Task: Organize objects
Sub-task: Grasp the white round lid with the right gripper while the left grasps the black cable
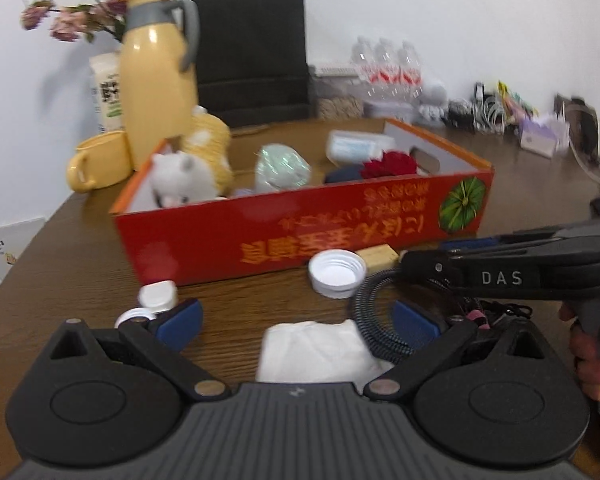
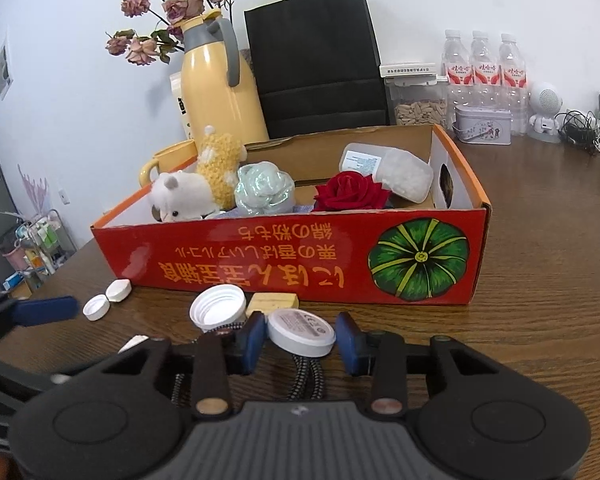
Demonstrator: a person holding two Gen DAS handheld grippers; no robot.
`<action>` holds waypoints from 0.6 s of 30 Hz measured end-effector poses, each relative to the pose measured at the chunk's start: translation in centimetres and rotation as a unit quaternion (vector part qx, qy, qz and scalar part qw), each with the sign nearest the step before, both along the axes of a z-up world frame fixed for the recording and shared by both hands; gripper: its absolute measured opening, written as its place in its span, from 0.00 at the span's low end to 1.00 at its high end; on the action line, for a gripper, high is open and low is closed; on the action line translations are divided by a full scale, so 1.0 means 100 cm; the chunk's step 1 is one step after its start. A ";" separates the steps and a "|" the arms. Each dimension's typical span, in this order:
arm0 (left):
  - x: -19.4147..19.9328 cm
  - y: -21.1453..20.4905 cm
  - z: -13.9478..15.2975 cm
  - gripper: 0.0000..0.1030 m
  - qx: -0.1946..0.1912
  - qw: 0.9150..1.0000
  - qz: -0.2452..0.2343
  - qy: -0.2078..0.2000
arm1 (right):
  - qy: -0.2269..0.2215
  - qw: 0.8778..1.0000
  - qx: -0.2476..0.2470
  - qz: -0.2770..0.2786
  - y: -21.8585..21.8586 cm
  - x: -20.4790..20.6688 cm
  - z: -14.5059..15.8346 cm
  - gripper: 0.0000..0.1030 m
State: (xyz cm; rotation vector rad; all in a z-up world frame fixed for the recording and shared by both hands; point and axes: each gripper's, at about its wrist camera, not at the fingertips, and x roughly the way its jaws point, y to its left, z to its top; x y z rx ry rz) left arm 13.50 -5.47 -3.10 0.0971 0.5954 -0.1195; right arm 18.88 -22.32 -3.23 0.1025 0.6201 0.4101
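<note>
A cardboard box (image 2: 236,252) sits on the table (image 2: 540,280), holding a plush toy (image 2: 180,198) at left, a rose (image 2: 350,192) toward the right and a plastic container (image 2: 388,170) behind it. In front of the box lie a wide cap (image 2: 216,307), a wooden block (image 2: 274,302) just right of it, and two small caps (image 2: 106,300) farther left. A round puck (image 2: 302,332) on a braided cable (image 2: 308,376) lies nearest, between the right gripper (image 2: 302,344) fingers. Behind the box stand a jug (image 2: 220,92), a paper bag (image 2: 316,56) and bottles (image 2: 484,68).
</note>
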 end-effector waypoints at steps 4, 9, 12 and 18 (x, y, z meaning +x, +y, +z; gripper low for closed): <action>0.014 -0.013 -0.009 0.99 0.021 1.000 -0.001 0.019 | -0.002 1.000 0.005 0.005 -0.001 -0.002 -0.001 0.36; 0.017 -0.012 -0.018 0.72 0.011 0.999 -0.009 0.031 | -0.010 1.000 0.016 0.010 -0.003 -0.006 0.000 0.36; 0.014 -0.016 -0.017 0.51 0.022 0.999 -0.021 0.021 | -0.017 1.000 0.019 0.010 -0.005 -0.008 0.001 0.36; 0.008 -0.019 -0.017 0.20 0.038 0.999 -0.020 0.010 | -0.040 0.999 0.018 -0.022 -0.015 -0.013 0.004 0.36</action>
